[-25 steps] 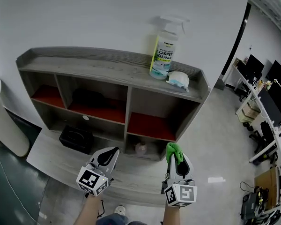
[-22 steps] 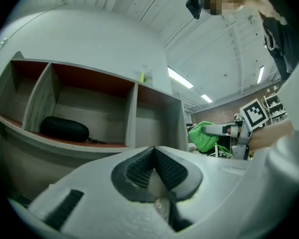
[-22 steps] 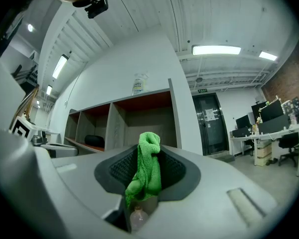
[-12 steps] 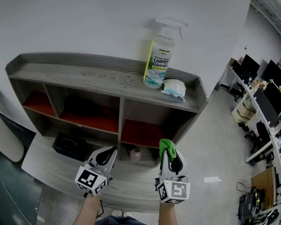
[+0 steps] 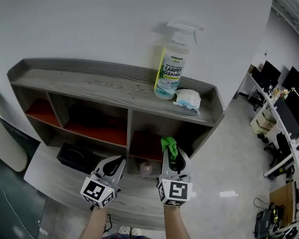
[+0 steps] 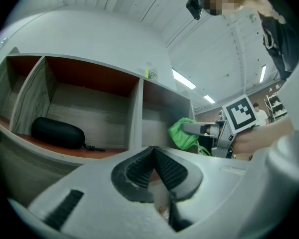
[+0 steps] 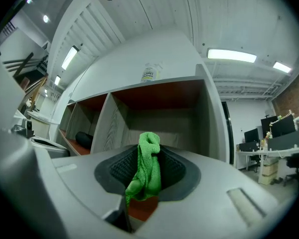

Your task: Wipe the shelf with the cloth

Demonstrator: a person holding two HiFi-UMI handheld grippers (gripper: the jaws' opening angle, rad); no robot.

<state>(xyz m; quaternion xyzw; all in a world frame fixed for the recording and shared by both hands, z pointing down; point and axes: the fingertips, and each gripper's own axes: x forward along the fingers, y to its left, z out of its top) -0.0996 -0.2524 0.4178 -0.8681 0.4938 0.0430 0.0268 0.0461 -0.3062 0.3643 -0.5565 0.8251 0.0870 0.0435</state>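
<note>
**Shelf wipe: cloth gripped, no contact yet**

- Right tongs [image 5: 170, 152] [image 7: 148, 169]: clamped on the green cloth [image 5: 168, 145] [image 7: 149, 166]. Bunched wad pokes up past the tips, with a tail hanging below the pads.
- Cloth position: held in the air in front of the right-hand compartment of the shelf unit [image 5: 99, 83]. Appears clear of every board.
- Left tongs [image 5: 116, 164] [image 6: 153, 157]: closed pad to pad, nothing between. Held low beside the right pair, facing the middle compartment.
- Top board: carries a carpet-cleaner spray bottle [image 5: 172, 68], upright, with a white crumpled item [image 5: 188, 99] just beside it, both toward the right end. Left stretch bare.
- Compartments: black case [image 6: 57, 132] in the middle. Small bottle [image 5: 146, 169], blurred, low near the right-hand opening. Black box [image 5: 75, 156] on the lower ledge at left.

**Hazards, judged from this layout**

- Narrow bunch of cloth gives a small wiping face. Probably lets hard tips scrape the wood if pressed flat.
- Drag along the grain could pull the cloth out of the pads, since it is held only in a fold.
- A sweep across the top board risks toppling the tall spray bottle or pushing the white item over the end.
- A reach into the right compartment risks knocking the small bottle.
</note>
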